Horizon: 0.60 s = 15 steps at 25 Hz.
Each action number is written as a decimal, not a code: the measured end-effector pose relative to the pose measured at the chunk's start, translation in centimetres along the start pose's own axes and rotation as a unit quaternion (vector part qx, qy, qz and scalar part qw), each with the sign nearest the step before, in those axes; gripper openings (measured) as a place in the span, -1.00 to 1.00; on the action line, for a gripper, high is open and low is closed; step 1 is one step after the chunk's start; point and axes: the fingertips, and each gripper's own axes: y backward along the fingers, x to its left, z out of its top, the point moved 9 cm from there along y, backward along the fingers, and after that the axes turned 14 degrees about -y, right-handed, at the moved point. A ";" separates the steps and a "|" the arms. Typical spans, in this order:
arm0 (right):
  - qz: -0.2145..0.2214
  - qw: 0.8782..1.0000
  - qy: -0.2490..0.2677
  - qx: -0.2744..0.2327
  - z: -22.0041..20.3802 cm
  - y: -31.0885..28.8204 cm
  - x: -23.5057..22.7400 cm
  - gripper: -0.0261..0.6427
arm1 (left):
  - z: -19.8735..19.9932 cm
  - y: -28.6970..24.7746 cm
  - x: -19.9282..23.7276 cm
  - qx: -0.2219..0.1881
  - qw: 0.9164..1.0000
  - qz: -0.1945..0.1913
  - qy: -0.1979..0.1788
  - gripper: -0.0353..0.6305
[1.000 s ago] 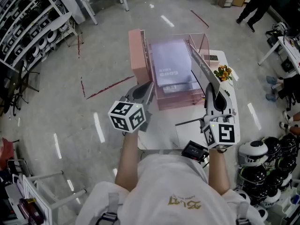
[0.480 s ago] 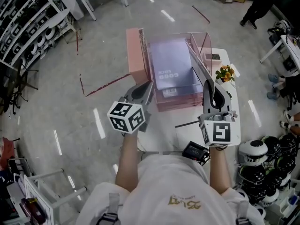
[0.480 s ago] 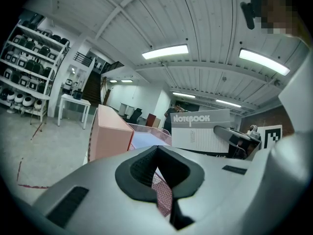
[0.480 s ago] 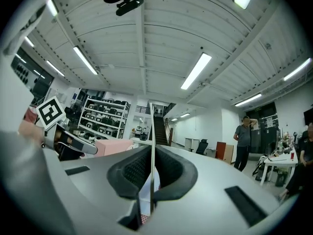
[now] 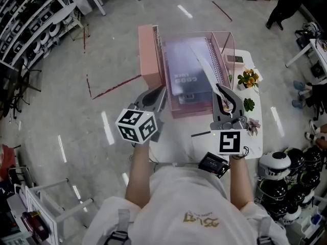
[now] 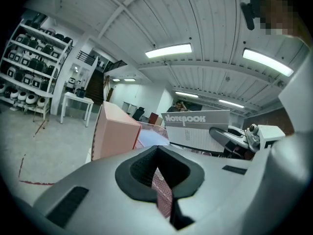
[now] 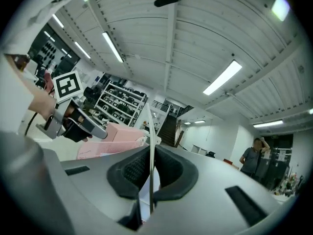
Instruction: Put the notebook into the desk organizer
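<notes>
The pink desk organizer (image 5: 151,55) stands on a small white table (image 5: 255,142); a lavender book (image 5: 186,70) lies in its clear-walled compartment. My left gripper (image 5: 159,93) is shut on the organizer's pink mesh front edge (image 6: 161,190). My right gripper (image 5: 223,93) is shut on the grey spiral notebook (image 5: 207,68), which stands on edge, tilted over the compartment. From the left gripper view the notebook (image 6: 198,126) shows its printed cover, with the right gripper (image 6: 230,141) below it. In the right gripper view the notebook (image 7: 151,146) is a thin sheet pinched between the pads.
Orange flowers (image 5: 247,78) and a small green plant (image 5: 249,104) sit at the table's right side. A black device (image 5: 213,163) hangs at my waist. Helmets (image 5: 286,167) are piled at the right, shelves (image 5: 30,19) stand at the left, and a person (image 5: 286,1) is far back.
My right gripper has moved left and slightly nearer with the notebook, swinging it from the organizer's right wall to over the compartment. The left gripper has stayed put.
</notes>
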 end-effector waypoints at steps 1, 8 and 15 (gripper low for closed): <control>0.005 1.000 0.009 0.006 -0.1 -0.2 0.3 -0.86 | 0.0 0.0 0.1 0.000 1.000 0.001 0.000 -0.85; 0.039 0.998 0.012 0.040 -1.6 -1.8 1.0 -0.84 | -0.3 0.0 0.2 0.003 1.000 0.001 0.003 -0.85; 0.066 0.996 0.018 0.061 -2.1 -3.3 1.1 -0.81 | -0.4 -0.2 0.5 0.006 1.000 0.001 0.005 -0.85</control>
